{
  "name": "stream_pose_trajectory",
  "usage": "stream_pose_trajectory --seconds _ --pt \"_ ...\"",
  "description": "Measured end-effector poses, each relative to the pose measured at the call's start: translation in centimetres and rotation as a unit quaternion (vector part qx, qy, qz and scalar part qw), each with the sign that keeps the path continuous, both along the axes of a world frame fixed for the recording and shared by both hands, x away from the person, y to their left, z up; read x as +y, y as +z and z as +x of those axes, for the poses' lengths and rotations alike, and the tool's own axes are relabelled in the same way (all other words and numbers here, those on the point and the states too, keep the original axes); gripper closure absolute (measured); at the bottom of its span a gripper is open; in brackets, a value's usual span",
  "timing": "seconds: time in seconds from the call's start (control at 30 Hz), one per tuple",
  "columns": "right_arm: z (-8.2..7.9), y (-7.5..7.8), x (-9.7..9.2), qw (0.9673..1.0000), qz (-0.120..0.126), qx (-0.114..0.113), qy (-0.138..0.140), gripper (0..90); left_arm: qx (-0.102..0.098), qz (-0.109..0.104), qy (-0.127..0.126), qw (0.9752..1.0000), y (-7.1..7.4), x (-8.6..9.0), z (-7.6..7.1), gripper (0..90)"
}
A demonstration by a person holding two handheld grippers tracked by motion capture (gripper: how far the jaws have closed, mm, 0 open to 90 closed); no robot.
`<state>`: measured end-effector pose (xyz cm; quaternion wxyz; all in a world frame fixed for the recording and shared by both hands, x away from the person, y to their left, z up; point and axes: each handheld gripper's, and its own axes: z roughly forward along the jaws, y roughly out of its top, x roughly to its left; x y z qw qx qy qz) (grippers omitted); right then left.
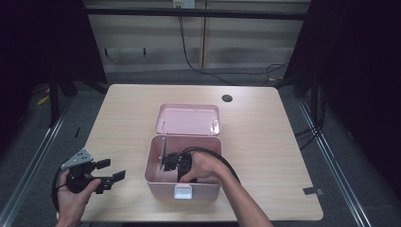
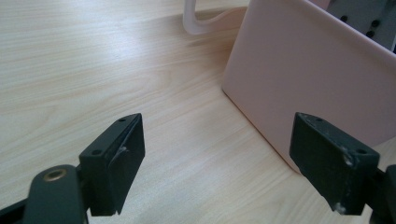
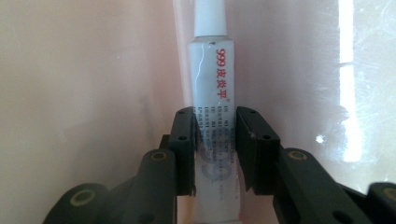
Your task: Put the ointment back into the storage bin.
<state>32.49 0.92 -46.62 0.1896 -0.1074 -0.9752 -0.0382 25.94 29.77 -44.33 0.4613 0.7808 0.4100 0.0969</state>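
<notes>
A white ointment tube [image 3: 212,70] with red lettering lies inside the open pink box [image 1: 150,156], cap pointing away from me. My right gripper [image 3: 215,126] reaches down into the box [image 3: 93,70], and its jaws flank the tube's lower half. The left pad touches the tube and a thin gap shows at the right pad, so the jaws stand slightly open. From the high view, the right gripper [image 1: 169,163] and the hand on it are inside the box. My left gripper [image 1: 112,169] is held just above the table to the left of the box [image 2: 303,79], wide open [image 2: 217,154] and empty.
The box's pink lid [image 1: 188,119] lies flat on the table behind it. A white latch [image 1: 183,191] sits on the box's front wall. A round cable hole [image 1: 227,98] is at the table's back right. A grey perforated plate [image 2: 369,18] rises above the box wall.
</notes>
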Motion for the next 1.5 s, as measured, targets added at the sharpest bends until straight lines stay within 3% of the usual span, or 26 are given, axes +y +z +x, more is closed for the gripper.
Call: stream_pose_trajectory --seconds 0.47,0.9,0.97,1.2,1.5 --pt "0.1 0.6 0.1 0.9999 0.011 -0.006 -0.007 62.0 -0.001 0.001 0.0 1.0 0.0 0.0 0.0 18.3" --pt "0.3 2.7 -1.1 0.9981 0.042 -0.025 -0.037 60.4 0.0 0.002 0.001 1.0 0.0 0.0 0.0 18.3" --pt "0.2 2.9 -1.3 0.9983 0.04 -0.027 -0.031 60.4 0.0 0.003 0.001 1.0 0.0 0.0 0.0 18.4" --pt "0.3 4.4 -1.6 0.9965 0.054 -0.049 -0.04 59.9 -0.001 0.003 0.001 1.0 0.0 0.0 0.0 18.4" --pt "0.3 5.7 -2.6 0.9938 0.076 -0.056 -0.059 58.0 0.001 0.003 0.001 1.0 0.0 -0.1 0.0 18.3"
